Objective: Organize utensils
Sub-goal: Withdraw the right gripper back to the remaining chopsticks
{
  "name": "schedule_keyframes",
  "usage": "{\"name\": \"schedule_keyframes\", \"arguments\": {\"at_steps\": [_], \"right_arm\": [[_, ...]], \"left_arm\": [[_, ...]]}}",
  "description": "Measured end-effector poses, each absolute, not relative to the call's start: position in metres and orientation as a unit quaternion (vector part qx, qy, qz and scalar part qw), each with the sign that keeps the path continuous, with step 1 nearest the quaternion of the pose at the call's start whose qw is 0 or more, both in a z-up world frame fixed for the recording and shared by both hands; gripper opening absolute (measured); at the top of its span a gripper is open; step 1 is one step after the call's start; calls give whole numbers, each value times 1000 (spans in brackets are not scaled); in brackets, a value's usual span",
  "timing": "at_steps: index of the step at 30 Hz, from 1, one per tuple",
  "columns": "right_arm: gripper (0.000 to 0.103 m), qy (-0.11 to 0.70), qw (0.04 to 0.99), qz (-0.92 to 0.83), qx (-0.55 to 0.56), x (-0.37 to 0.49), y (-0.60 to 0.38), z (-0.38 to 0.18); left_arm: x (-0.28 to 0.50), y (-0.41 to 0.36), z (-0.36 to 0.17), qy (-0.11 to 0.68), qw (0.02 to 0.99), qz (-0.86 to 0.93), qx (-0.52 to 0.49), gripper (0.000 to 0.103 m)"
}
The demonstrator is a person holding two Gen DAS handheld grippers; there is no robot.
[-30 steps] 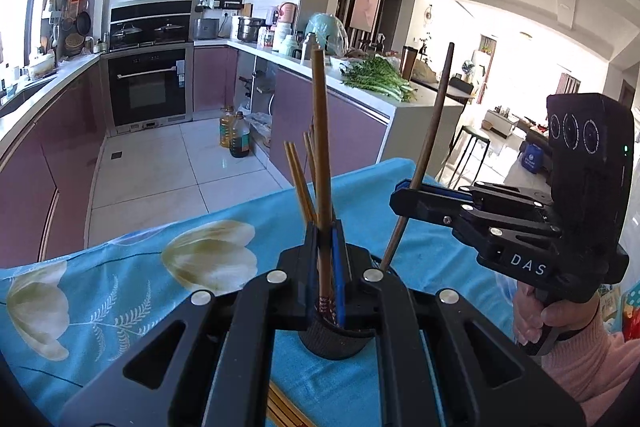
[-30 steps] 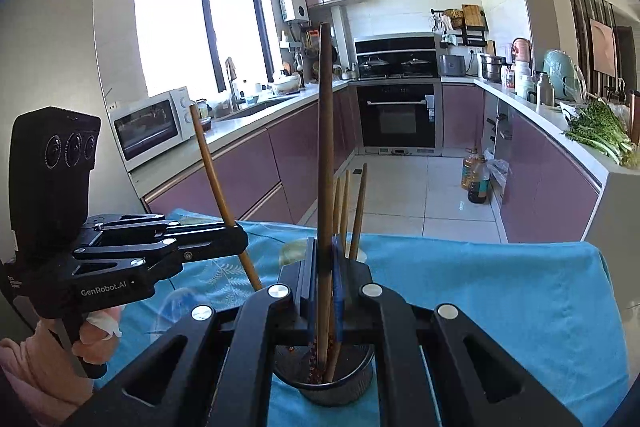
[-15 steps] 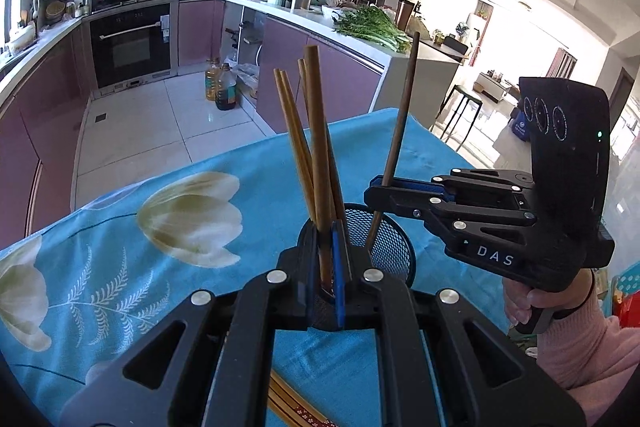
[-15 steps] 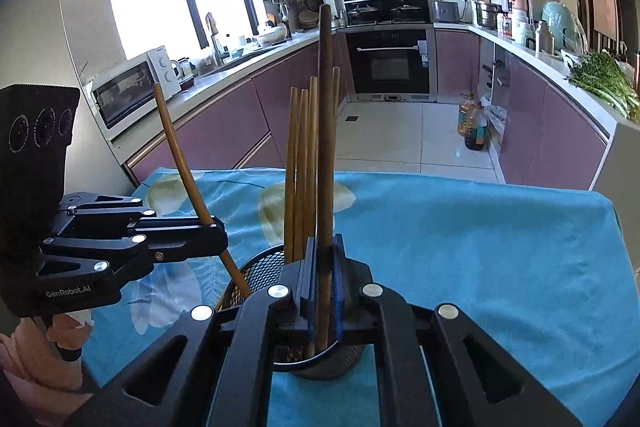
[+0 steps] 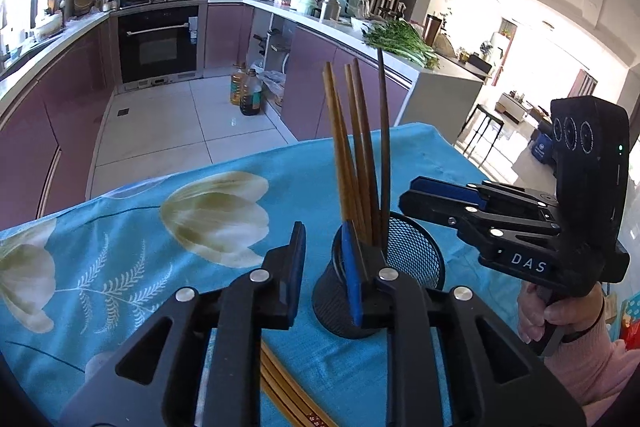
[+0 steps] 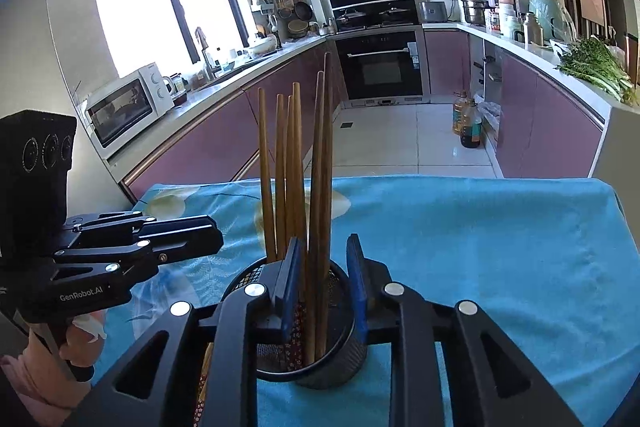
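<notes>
A table (image 5: 120,211) draped in a blue flowered cloth is seen carrying a black mesh holder (image 5: 416,259). In the holder, a bundle of wooden chopsticks (image 6: 296,163) is stood upright, long axes nearly vertical, tips fanned slightly.

The left claw (image 5: 324,267) is held just in front of the holder, its jaws opening; nothing is gripped, and its right pad is seen against the holder's near rim. The right claw (image 6: 324,275) is poised directly over the holder's mouth, jaws likewise opening, with chopstick shafts standing between the pads; they appear released, though contact with a pad cannot be fully ruled out.

More chopsticks (image 5: 292,399) are left lying flat on the cloth, below and behind the left claw, which is judged the nearer one for fetching them.
</notes>
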State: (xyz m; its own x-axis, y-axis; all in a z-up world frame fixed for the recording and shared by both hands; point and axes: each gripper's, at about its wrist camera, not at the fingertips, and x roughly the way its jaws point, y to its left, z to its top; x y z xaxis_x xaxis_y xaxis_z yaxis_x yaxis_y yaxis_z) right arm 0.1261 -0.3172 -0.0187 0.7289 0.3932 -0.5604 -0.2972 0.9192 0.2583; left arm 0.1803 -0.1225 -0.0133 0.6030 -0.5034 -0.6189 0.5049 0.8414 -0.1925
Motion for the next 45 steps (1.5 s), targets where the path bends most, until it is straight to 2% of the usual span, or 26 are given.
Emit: {"name": "schedule_keyframes", "arguments": {"at_steps": [7, 9, 15, 24, 45], "right_arm": [[39, 266, 930, 250, 52, 77, -303, 2], [40, 267, 923, 274, 41, 65, -293, 1], [42, 321, 895, 310, 12, 49, -253, -38], [42, 403, 866, 296, 18, 50, -223, -95], [40, 419, 870, 260, -19, 47, -217, -107]], "left_arm": [[134, -74, -6, 283, 930, -236, -6, 38], [122, -63, -7, 276, 934, -225, -5, 46], [96, -42, -25, 285, 939, -193, 8, 56], [82, -33, -74, 347, 922, -172, 20, 57], [91, -51, -105, 401, 898, -180, 30, 57]]}}
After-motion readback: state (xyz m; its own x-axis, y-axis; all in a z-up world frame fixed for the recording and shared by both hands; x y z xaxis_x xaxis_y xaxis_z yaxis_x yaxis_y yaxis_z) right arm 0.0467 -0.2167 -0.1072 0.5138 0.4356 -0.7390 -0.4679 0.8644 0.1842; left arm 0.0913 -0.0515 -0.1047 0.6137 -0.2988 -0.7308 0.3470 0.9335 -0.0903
